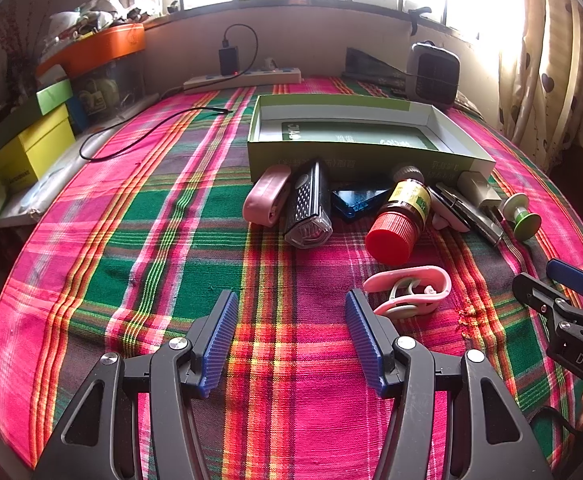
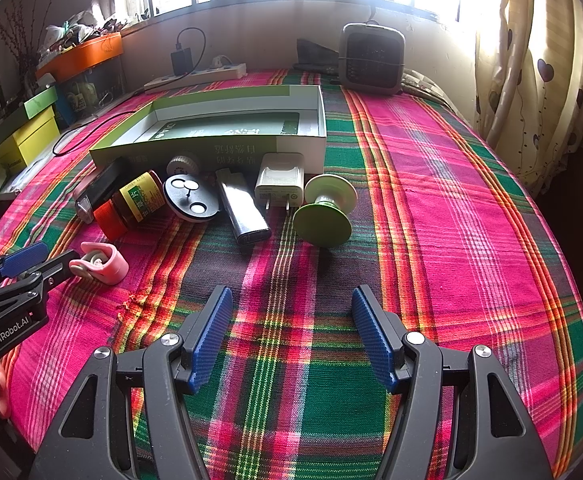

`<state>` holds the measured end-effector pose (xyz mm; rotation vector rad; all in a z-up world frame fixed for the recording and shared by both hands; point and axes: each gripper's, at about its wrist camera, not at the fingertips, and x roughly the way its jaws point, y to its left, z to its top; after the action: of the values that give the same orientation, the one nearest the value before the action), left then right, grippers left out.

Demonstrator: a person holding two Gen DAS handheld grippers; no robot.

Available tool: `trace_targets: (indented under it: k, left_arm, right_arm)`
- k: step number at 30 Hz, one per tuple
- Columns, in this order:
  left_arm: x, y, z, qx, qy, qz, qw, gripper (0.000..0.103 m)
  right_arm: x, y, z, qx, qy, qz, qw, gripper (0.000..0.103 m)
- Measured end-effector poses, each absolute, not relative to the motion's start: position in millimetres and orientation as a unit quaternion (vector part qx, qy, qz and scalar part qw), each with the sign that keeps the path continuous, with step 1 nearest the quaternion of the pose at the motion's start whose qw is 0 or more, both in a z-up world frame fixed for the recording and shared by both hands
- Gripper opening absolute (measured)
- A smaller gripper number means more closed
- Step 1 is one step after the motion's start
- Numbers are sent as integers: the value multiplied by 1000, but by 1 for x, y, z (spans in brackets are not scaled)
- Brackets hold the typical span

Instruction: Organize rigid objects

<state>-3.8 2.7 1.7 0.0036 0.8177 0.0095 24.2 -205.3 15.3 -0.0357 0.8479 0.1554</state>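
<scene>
Left wrist view: the left tongs [image 1: 291,340] hang wide open over the plaid cloth [image 1: 151,220], holding nothing. The green box [image 1: 355,152] sits beyond with only its printed liner inside, so by my reading sorting has not begun. Along its front wall lie a pink case [image 1: 265,196], black lamp [image 1: 309,208], blue piece [image 1: 357,200], red-capped bottle [image 1: 401,216] and, nearer, a pink clip [image 1: 409,290].

Right wrist view: the right tongs [image 2: 291,338] are equally open and empty. A white charger [image 2: 279,182], silver lighter [image 2: 243,212], round black disc [image 2: 191,196] and green spool [image 2: 325,210] all wait outside the box.
</scene>
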Motion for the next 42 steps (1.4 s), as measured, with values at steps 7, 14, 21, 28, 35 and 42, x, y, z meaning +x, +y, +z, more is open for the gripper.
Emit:
trace_targets:
  k: [7, 14, 21, 28, 35, 42]
  left_arm:
    - [7, 11, 4, -2, 408, -14, 913, 55]
    - [25, 28, 8, -27, 413, -27, 910, 55]
    - [45, 41, 14, -39, 411, -28, 910, 55]
    - [55, 52, 16, -50, 414, -27, 909, 55]
    - [49, 52, 26, -40, 406, -52, 912, 55]
    - [67, 61, 25, -38, 414, -34, 909, 55]
  right_arm:
    - [37, -215, 19, 2, 420, 81, 904, 63]
    - [59, -227, 24, 32, 427, 97, 898, 63]
    - [75, -231, 25, 21, 428, 73, 901, 63]
    - [89, -236, 17, 17, 444, 60, 894, 63]
    - [95, -240, 16, 15, 445, 56, 894, 63]
    - [100, -241, 15, 4, 448, 46, 893, 63]
